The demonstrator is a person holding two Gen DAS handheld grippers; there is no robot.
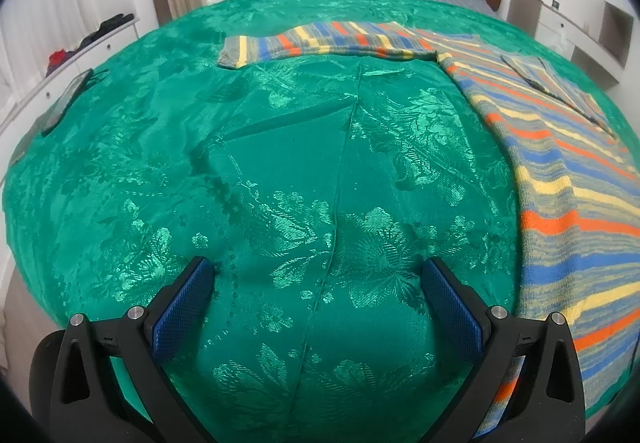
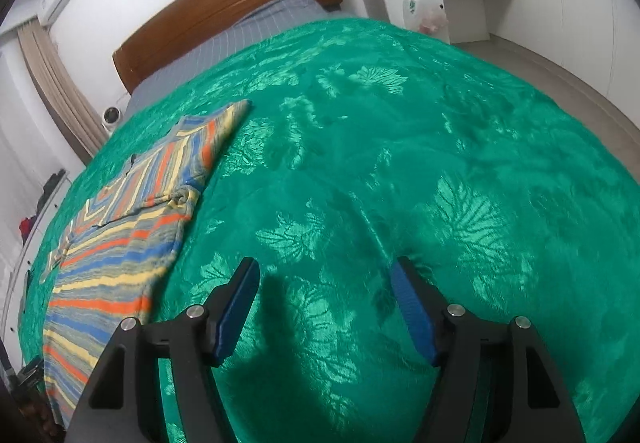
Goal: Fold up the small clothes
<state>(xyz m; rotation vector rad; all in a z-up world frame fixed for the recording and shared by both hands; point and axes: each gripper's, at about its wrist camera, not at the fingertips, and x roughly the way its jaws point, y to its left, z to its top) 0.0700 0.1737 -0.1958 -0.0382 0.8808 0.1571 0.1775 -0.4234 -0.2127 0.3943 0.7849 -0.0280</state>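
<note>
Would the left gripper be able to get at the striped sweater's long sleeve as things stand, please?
Probably yes: the left gripper is open and empty, and only bare green bedspread lies between it and the sleeve.

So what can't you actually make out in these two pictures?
- Striped sweater: its near end runs off the right edge of the left wrist view and goes behind the left tool.
- Same sweater in the right wrist view: its bottom is cut off at the dark lower-left corner.
- Items on the white shelf, left wrist view: too small to identify.
- Bag by the white desk, right wrist view: contents too small.
</note>
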